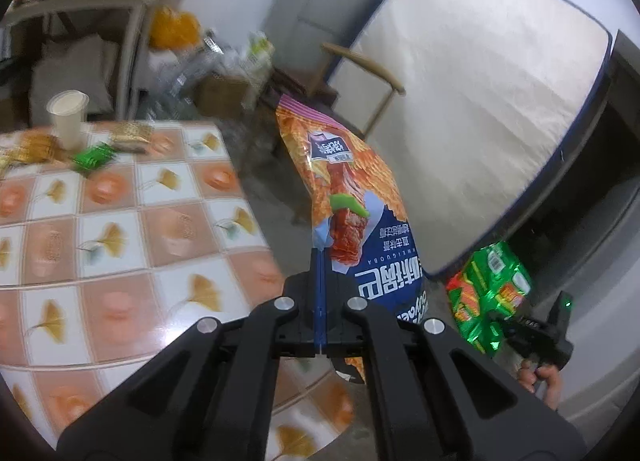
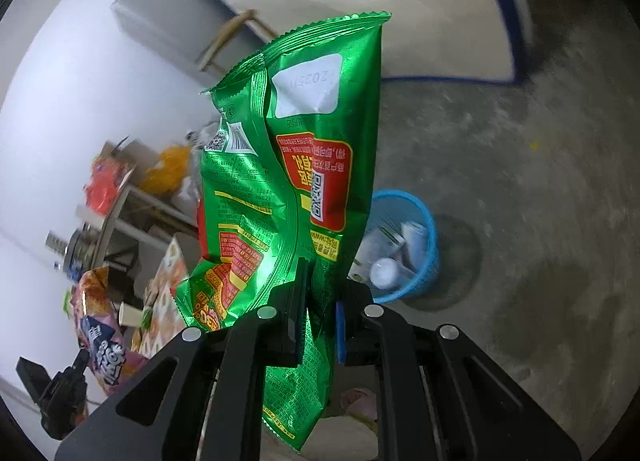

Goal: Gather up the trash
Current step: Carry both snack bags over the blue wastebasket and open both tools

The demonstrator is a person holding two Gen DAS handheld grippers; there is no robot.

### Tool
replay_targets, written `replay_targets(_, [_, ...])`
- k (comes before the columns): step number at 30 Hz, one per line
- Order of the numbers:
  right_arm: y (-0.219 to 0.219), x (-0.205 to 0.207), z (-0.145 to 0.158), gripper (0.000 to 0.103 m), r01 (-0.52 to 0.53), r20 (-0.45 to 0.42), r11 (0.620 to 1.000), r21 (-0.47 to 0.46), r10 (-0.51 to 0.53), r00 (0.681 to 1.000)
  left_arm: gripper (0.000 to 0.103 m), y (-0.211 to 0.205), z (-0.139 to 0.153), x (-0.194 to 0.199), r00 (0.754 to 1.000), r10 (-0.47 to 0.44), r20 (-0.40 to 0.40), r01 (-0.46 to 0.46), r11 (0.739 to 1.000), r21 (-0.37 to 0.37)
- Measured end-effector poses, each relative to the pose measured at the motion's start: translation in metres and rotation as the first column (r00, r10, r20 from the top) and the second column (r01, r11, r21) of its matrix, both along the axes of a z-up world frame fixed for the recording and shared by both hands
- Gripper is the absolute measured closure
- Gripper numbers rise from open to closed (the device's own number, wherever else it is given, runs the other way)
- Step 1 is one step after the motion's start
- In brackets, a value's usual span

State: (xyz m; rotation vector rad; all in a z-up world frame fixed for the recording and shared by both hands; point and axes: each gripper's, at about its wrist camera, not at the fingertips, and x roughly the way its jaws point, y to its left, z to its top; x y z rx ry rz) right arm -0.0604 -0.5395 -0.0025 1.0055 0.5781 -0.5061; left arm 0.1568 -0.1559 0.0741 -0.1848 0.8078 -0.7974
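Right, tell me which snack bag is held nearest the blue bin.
The green bag in the right tongs, just above the bin; the orange-and-blue bag is still by the table.

floor (image 2: 540,181): bare | basket (image 2: 428,245): open-topped (part filled) | table (image 1: 120,261): left

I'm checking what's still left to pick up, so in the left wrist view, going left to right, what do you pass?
Paper cup on the table → small green wrapper → orange and blue snack bag in the left gripper → green snack bag in the right gripper.
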Motion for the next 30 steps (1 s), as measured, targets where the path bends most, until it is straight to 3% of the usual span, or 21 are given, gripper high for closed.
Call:
replay_targets(6, [-0.023,0.001,-0.076,0.091,0.04,-0.062,0.989,0.145,-0.032,0.998,0.103,-0.097,-0.032,0.022,0.986,-0.118,-0.115,0.12,0.993,0.011])
replay_targets(12, [-0.039,0.038,-0.157,0.091,0.058,-0.112,0.961,0.269,-0.028,0.993,0.103,-0.202,-0.084,0.042,0.935,-0.214,-0.283,0.231,0.972,0.03])
replay_targets(18, [-0.057,0.091,-0.202,0.09,0.069,-0.097,0.93,0.362,-0.036,0.995,0.103,-0.286,-0.172,0.067,0.875,-0.145,-0.462,0.222,0.968,0.116])
replay_targets(20, [-0.059,0.106,-0.21,0.088,0.061,-0.082,0.925,0.374,-0.033,0.996,0.103,-0.302,-0.192,0.074,0.864,-0.126,-0.487,0.219,0.966,0.137])
replay_targets(21, [-0.063,0.115,-0.218,0.084,0.053,-0.064,0.92,0.387,-0.031,0.997,0.103,-0.311,-0.204,0.076,0.86,-0.117,-0.497,0.221,0.963,0.156])
replay_targets(23, [-0.074,0.121,-0.235,0.048,0.048,-0.067,0.921,0.386,-0.024,0.997,0.102,-0.327,-0.238,0.082,0.845,-0.085,-0.527,0.231,0.948,0.217])
replay_targets(25, [-0.077,0.124,-0.259,0.044,0.077,-0.135,0.93,0.361,-0.029,0.99,0.092,-0.335,-0.269,0.087,0.816,-0.041,-0.577,0.244,0.929,0.279])
replay_targets(27, [-0.08,0.113,-0.278,0.044,0.11,-0.164,0.91,0.4,-0.047,0.985,0.087,-0.331,-0.296,0.088,0.767,0.039,-0.641,0.219,0.922,0.319])
replay_targets(28, [-0.079,0.107,-0.28,0.044,0.124,-0.159,0.899,0.419,-0.062,0.985,0.085,-0.323,-0.301,0.086,0.754,0.052,-0.655,0.211,0.925,0.315])
replay_targets(30, [-0.08,0.096,-0.281,0.044,0.139,-0.132,0.891,0.433,-0.09,0.987,0.08,-0.32,-0.299,0.083,0.757,0.033,-0.652,0.227,0.923,0.31])
